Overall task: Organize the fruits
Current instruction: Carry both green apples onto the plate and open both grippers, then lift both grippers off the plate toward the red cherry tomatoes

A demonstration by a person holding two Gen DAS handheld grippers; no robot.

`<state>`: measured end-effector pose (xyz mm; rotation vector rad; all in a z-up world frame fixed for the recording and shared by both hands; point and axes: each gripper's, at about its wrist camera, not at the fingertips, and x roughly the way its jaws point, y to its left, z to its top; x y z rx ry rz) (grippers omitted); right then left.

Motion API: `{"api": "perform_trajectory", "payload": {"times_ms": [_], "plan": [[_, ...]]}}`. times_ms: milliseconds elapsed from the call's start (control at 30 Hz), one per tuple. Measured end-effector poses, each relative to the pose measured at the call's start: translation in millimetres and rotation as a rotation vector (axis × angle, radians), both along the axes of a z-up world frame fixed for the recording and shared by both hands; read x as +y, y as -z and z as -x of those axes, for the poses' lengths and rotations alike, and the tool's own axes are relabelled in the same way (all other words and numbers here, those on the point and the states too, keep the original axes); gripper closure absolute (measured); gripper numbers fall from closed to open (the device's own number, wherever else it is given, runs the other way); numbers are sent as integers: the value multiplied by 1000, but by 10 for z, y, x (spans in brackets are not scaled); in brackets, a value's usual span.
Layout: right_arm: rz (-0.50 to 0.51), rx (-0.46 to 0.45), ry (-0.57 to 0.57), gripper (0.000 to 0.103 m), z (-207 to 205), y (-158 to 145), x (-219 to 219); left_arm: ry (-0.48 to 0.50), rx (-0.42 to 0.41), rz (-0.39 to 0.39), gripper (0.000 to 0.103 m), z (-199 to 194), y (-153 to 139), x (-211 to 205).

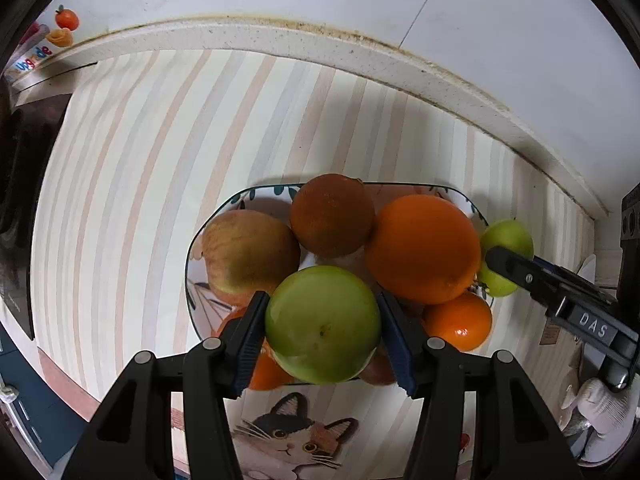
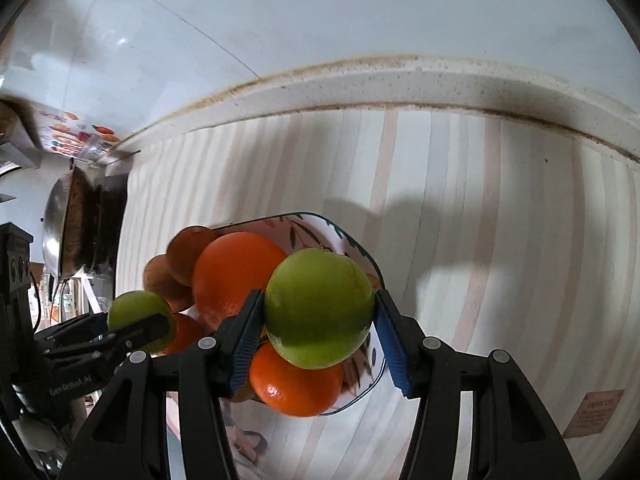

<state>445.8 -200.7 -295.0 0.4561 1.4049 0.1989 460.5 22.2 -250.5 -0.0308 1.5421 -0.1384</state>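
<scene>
A patterned plate (image 1: 192,264) on the striped mat holds a reddish apple (image 1: 248,252), a brown fruit (image 1: 332,216), a big orange (image 1: 424,248) and smaller oranges (image 1: 460,322). My left gripper (image 1: 322,328) is shut on a green apple (image 1: 322,324) above the plate's near side. My right gripper (image 2: 318,312) is shut on a second green apple (image 2: 318,308) over the plate's (image 2: 356,248) right side, above a small orange (image 2: 296,384). The right gripper and its apple (image 1: 506,256) also show in the left wrist view, and the left one's apple (image 2: 140,316) in the right wrist view.
The striped mat (image 1: 160,160) has a cat picture (image 1: 288,440) at its near edge. A speckled stone ledge (image 1: 320,40) and white wall run behind. A dark stove (image 1: 24,168) and a metal wok (image 2: 64,228) stand to the left.
</scene>
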Motion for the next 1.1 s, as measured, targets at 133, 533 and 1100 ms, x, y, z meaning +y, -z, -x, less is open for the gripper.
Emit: {"api": "perform_trajectory", "payload": {"times_ms": [133,533,1100], "plan": [[-10,34,16,35,-8,51,20,-33,31,15,50,-38,58,31],[110,-42,-42,11,159,-348,189,-82,-99,-4,14,118,-291,104],[310,-255,-141,11,1229,-1122,573,-164,-302,-134,14,1368,-810,124]]}}
